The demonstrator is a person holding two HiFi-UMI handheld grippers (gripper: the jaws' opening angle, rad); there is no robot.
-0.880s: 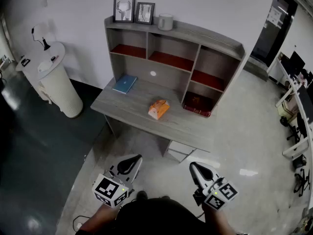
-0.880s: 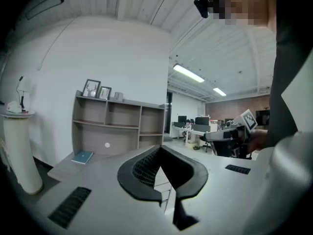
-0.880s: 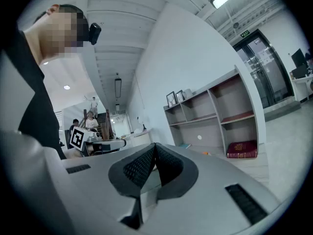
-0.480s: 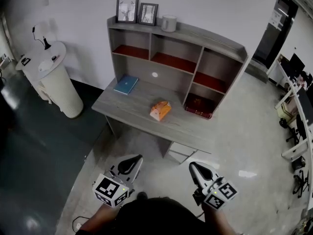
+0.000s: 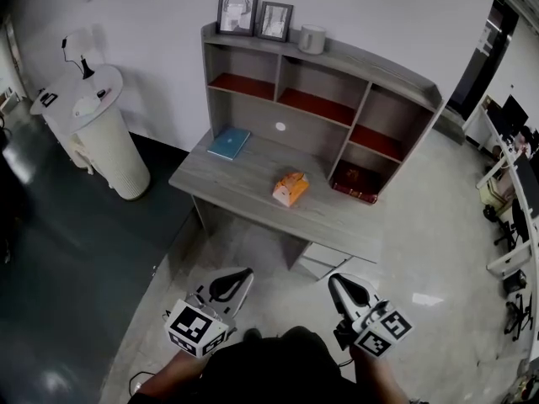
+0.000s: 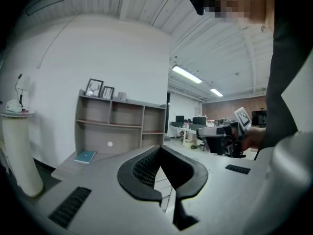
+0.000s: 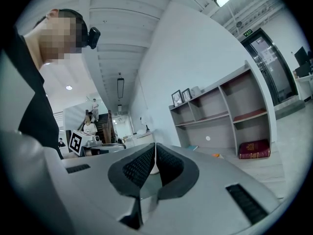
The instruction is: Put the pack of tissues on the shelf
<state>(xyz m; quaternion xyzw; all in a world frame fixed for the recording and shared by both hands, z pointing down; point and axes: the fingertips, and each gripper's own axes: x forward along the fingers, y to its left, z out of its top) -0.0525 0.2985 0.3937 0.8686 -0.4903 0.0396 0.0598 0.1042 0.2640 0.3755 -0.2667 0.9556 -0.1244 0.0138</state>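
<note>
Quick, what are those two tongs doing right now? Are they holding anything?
Left tongs: closed, holding nothing.
Right tongs: closed, holding nothing.

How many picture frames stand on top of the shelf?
2. Both stand at the left end of the shelf top: the larger frame leftmost, the smaller frame just right of it. None appears hidden.

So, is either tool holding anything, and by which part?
Nothing. The left tool and right tool are shut and empty; the pack of tissues lies on the desk.
</note>
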